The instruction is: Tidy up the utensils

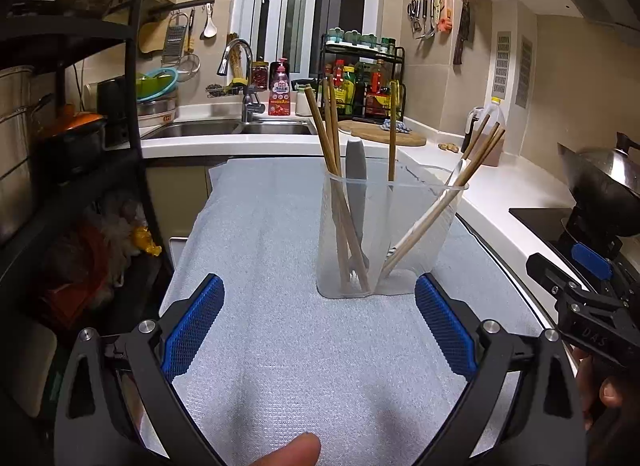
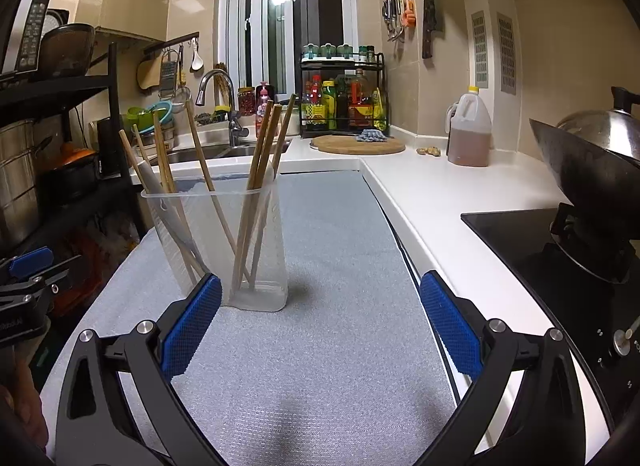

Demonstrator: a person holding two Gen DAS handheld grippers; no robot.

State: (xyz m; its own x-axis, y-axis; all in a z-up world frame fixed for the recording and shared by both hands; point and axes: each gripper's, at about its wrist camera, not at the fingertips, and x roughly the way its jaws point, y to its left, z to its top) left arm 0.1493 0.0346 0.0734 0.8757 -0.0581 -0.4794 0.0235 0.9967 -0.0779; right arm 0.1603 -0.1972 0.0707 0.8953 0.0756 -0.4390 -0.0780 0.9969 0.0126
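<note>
Tongs first: my left gripper (image 1: 319, 320) is spread wide and empty. Ahead of it, slightly right of centre, a clear plastic two-compartment utensil holder (image 1: 386, 234) stands upright on the pale grey textured mat (image 1: 280, 346), holding tan wooden chopsticks (image 1: 334, 169). My right gripper (image 2: 320, 318) also gapes empty; the holder stands just beyond its left pad.

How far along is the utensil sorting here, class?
Done, apparently: chopsticks and a grey utensil stand in the clear holder on the mat. In hand: nothing; left gripper and right gripper are open. Left: no loose utensils visible.
</note>
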